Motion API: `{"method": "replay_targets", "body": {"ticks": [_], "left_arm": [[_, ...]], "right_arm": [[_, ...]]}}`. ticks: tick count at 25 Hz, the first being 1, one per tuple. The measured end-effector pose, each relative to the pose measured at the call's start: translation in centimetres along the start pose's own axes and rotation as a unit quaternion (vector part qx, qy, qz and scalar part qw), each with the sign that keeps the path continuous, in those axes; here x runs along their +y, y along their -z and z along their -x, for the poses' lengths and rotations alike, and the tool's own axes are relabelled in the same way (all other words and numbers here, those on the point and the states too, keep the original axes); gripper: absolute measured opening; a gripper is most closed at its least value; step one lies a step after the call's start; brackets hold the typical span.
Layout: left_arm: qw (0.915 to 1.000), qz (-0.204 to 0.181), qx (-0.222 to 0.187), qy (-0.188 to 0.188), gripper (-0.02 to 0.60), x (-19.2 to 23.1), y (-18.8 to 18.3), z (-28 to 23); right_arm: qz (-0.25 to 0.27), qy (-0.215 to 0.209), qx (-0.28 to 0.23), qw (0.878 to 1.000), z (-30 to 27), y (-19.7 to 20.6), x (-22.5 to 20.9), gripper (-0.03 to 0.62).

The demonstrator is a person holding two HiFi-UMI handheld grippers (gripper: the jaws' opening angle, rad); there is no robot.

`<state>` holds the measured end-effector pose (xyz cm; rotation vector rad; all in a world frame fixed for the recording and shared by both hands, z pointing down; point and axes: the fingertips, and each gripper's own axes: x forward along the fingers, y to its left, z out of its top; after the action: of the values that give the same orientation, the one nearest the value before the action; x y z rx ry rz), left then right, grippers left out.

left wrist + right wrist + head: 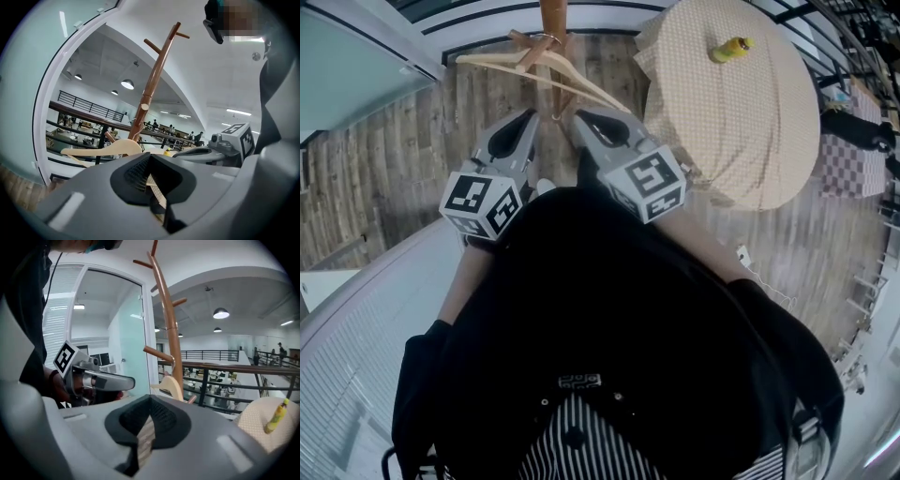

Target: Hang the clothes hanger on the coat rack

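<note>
1. Tall brown wooden coat rack point(551, 19): a knock could rock it.
2. Pale wooden clothes hanger point(546, 73) hangs on its low peg; a bump might unhook it.
3. Left hand-held gripper point(528, 117) and right hand-held gripper point(579, 117): jaws together, empty.

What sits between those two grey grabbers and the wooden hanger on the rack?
Nothing but bare wood floor, seen in the head view between the left gripper, the right gripper and the clothes hanger.
</note>
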<state>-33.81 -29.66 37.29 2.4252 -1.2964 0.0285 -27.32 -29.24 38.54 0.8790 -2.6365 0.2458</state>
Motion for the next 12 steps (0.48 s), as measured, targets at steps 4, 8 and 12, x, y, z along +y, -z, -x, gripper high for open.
{"method": "replay_targets", "body": {"ticks": [4, 8, 12], "left_arm": [[0.9999, -0.008, -0.002, -0.006, 0.005, -0.3, -0.1, 0.6], [0.9998, -0.014, -0.007, -0.015, 0.005, -0.1, -0.2, 1.1], [0.9997, -0.013, -0.005, -0.019, 0.005, 0.5, -0.2, 1.7]], "right_arm": [[0.021, -0.028, 0.007, 0.999, -0.6, 0.2, 1.7, 0.001], [0.031, -0.032, 0.012, 0.999, -1.0, 0.4, 2.3, 0.000], [0.035, -0.048, 0.015, 0.998, -1.7, 0.3, 3.1, 0.000]]}}
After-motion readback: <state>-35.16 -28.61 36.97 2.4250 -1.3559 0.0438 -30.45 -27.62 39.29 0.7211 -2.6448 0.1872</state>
